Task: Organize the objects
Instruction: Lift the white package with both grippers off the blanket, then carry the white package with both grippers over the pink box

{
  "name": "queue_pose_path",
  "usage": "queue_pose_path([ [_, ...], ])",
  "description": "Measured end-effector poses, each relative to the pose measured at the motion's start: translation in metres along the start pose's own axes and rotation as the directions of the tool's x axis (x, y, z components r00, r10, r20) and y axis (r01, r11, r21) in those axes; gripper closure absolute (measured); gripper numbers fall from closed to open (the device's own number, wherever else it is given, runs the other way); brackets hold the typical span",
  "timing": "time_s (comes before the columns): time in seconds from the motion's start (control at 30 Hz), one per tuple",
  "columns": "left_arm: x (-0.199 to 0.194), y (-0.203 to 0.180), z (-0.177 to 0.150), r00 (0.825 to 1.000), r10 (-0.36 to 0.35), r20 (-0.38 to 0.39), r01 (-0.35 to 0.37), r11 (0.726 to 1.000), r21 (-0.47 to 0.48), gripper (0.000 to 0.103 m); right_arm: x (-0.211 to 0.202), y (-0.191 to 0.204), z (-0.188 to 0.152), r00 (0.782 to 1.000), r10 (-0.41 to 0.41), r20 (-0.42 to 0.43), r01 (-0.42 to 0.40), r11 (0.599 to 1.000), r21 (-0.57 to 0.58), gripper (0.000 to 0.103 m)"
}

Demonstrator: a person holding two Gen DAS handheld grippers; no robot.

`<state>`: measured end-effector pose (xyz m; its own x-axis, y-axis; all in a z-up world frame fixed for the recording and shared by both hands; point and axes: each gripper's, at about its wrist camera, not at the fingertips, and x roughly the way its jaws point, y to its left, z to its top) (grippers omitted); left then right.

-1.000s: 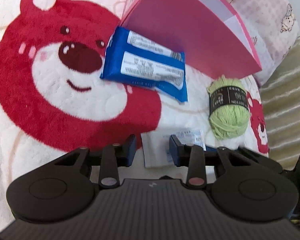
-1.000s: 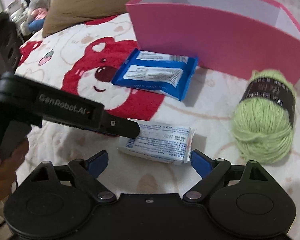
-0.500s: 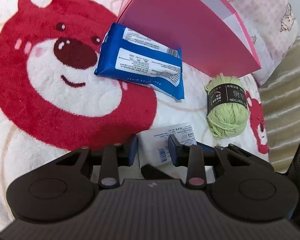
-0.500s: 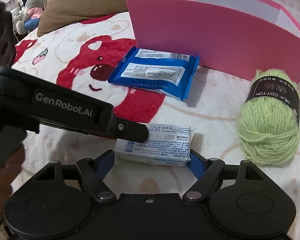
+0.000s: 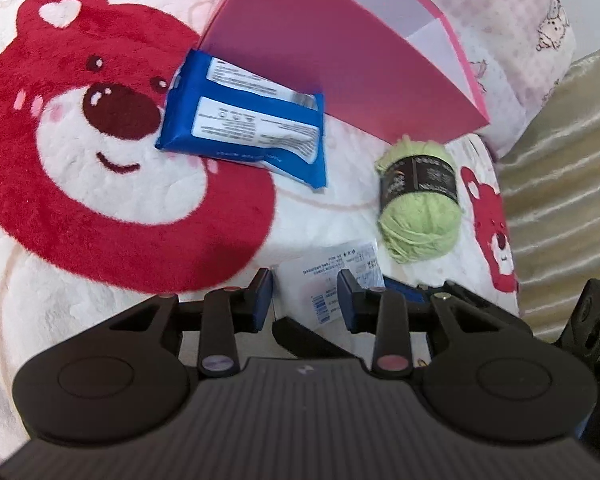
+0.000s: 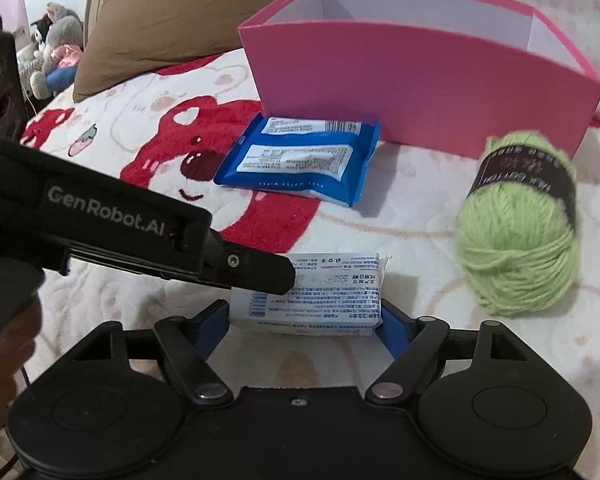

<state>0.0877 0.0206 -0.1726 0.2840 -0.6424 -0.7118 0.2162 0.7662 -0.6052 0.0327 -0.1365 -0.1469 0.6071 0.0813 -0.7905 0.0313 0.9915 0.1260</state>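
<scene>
A white tissue packet [image 6: 332, 296] with small print hangs just above the bear blanket. My left gripper [image 5: 304, 292] comes in from the left and is shut on the packet's [image 5: 320, 280] left end. My right gripper [image 6: 304, 320] spans the packet lengthwise, and its blue pads touch both short ends. Beyond it, a blue wet-wipes pack [image 6: 300, 160] lies flat in front of the open pink box [image 6: 420, 92]. A green yarn ball [image 6: 516, 232] with a black label lies to the right, apart from both grippers.
The white blanket carries a big red bear [image 5: 100, 160]. A brown pillow [image 6: 180, 8] and stuffed toys [image 6: 56, 40] sit at the far left. A pink checked pillow [image 5: 500, 20] and olive striped fabric [image 5: 560, 160] border the right side. A hand [image 6: 4, 344] grips the left tool.
My right gripper's fingers have closed in from a gap until they touch the packet's two ends. The left gripper has kept its grip and stayed about where it was.
</scene>
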Motion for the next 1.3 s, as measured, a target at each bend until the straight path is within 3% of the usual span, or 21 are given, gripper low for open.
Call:
queue_pose_path([
  [0.1,-0.011,-0.016,-0.002,1.000,0.004,-0.010,-0.003,0.999,0.046,0.068,-0.008,0.002,0.003,1.000,-0.009,0.004,0.009,1.000,-0.003,0.013],
  [0.37,-0.045,-0.052,-0.002,0.998,0.003,0.070,-0.015,0.986,0.168,0.068,-0.040,0.005,0.008,0.999,-0.003,0.048,0.002,1.000,0.009,0.013],
  [0.57,-0.063,-0.060,0.005,1.000,0.012,0.021,-0.015,0.986,0.168,0.068,-0.065,0.012,0.017,0.996,-0.005,0.084,0.005,1.000,0.005,0.012],
  [0.87,-0.101,-0.068,0.011,0.994,0.014,0.107,-0.031,0.986,0.161,0.068,-0.090,0.039,0.029,0.988,-0.030,0.148,0.044,0.995,-0.093,0.012],
  [1.07,-0.123,-0.074,0.026,0.992,-0.033,0.118,0.009,0.981,0.196,0.068,-0.106,0.041,0.048,0.987,-0.024,0.160,0.038,0.995,-0.090,0.012],
  [1.3,-0.143,-0.097,0.047,0.985,-0.049,0.166,0.002,0.963,0.269,0.068,-0.119,0.025,0.067,0.975,0.052,0.214,-0.048,0.999,-0.022,0.012],
])
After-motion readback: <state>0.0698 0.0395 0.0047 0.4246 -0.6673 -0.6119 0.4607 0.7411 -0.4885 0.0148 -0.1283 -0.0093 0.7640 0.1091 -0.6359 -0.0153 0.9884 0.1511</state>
